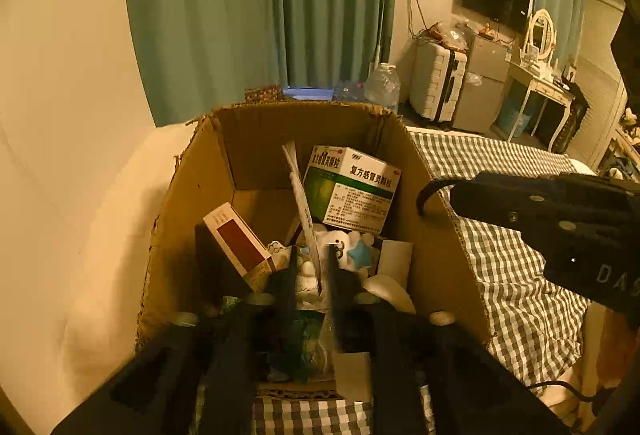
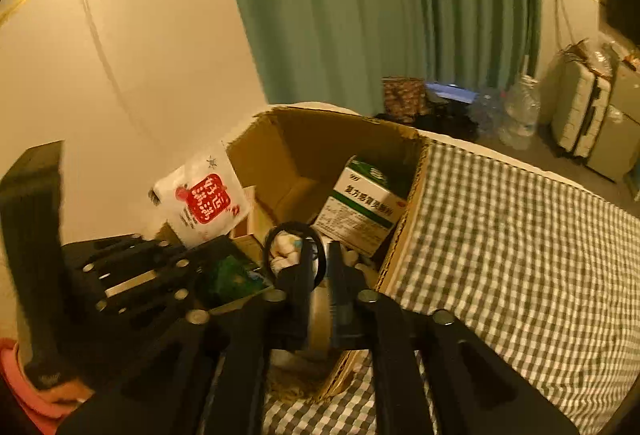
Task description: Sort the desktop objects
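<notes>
Below both pairs of tongs sits an open cardboard box [image 1: 424, 203] on a bed covered with a green-and-white checked sheet [image 1: 520, 275]. Seen from the left wrist, the left tongs [image 1: 312, 267] hang over the box's near edge with a narrow gap between the fingers; a thin white packet [image 1: 304, 211] stands on edge just ahead of that gap, and whether the pads touch it cannot be told. Ahead of them a green-and-white medicine box [image 1: 352, 187] leans against the far right wall, and a red-and-white carton [image 1: 240, 243] lies tilted to their left. A white plush toy with a blue star [image 1: 352, 251] lies just beyond the fingertips.

Only the right wrist view shows the white packet's red-printed face [image 2: 204, 199], standing above the left tongs' fingers, and a pink sleeve [image 2: 24, 383] at the lower left. The right tongs [image 2: 320, 263] are narrowly parted over the box's near right corner, a black cable loop [image 2: 292, 231] at their tips; whether anything is held cannot be told.
</notes>
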Demonstrator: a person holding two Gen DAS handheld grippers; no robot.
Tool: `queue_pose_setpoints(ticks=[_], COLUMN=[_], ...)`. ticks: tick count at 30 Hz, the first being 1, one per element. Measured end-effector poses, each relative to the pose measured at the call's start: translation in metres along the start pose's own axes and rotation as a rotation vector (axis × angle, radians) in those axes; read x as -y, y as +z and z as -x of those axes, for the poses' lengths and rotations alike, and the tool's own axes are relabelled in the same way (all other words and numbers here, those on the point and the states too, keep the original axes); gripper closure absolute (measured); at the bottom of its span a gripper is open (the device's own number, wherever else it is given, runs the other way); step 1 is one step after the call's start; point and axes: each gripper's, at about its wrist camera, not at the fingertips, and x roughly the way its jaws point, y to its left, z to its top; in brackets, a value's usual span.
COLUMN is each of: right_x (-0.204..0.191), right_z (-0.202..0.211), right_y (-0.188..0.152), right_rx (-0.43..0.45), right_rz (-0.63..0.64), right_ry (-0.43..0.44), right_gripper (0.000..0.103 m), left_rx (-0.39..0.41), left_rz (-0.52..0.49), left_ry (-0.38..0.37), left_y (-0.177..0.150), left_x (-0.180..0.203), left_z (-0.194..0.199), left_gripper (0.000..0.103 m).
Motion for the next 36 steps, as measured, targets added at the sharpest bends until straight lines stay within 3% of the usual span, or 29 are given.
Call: queue_pose_setpoints(ticks=[1, 2, 5, 8, 13, 16, 21, 27, 36], right_x=[0.002, 0.002, -0.004, -0.001, 0.019, 0.036, 0.069, 0.094, 0.082], right_z=[0.001, 0.002, 0.009, 0.022, 0.057, 0.065, 0.059, 0.064, 0.072], right_y=[0.001, 0.001, 0.001, -0.007, -0.027, -0.048, -0.084, -0.087, -0.092], right_rx=[0.0, 0.013, 0.037, 0.097, 0.197, 0.205, 0.132, 0.139, 0.168], right_rz=[-0.013, -0.026, -0.035, -0.044, -0.078, -0.118, -0.153, -0.234, -0.178], right_ry=[-0.019, -0.033, -0.069, -0.13, -0.242, -0.336, -0.395, -0.369, -0.385], right_gripper=[0.063, 0.059, 0.055, 0.041, 0.014, 0.009, 0.009, 0.009, 0.009], left_rx=[-0.004, 0.007, 0.058, 0.06, 0.102, 0.16, 0.203, 0.162, 0.114], left_rz=[0.009, 0.018, 0.02, 0.055, 0.121, 0.074, -0.064, -0.026, -0.016], left_ry=[0.008, 0.017, 0.0, 0.011, 0.014, -0.006, 0.075, 0.062, 0.061], left_y=[-0.002, -0.005, -0.014, -0.022, -0.02, -0.02, -0.026, -0.029, -0.039], left_x=[-0.005, -0.007, -0.011, -0.014, -0.003, 0.023, 0.069, 0.074, 0.075], left_z=[-0.001, -0.001, 0.007, 0.011, 0.031, 0.046, 0.056, 0.047, 0.029], left_gripper=[0.03, 0.02, 0.016, 0.005, 0.0, 0.0, 0.0, 0.0, 0.0])
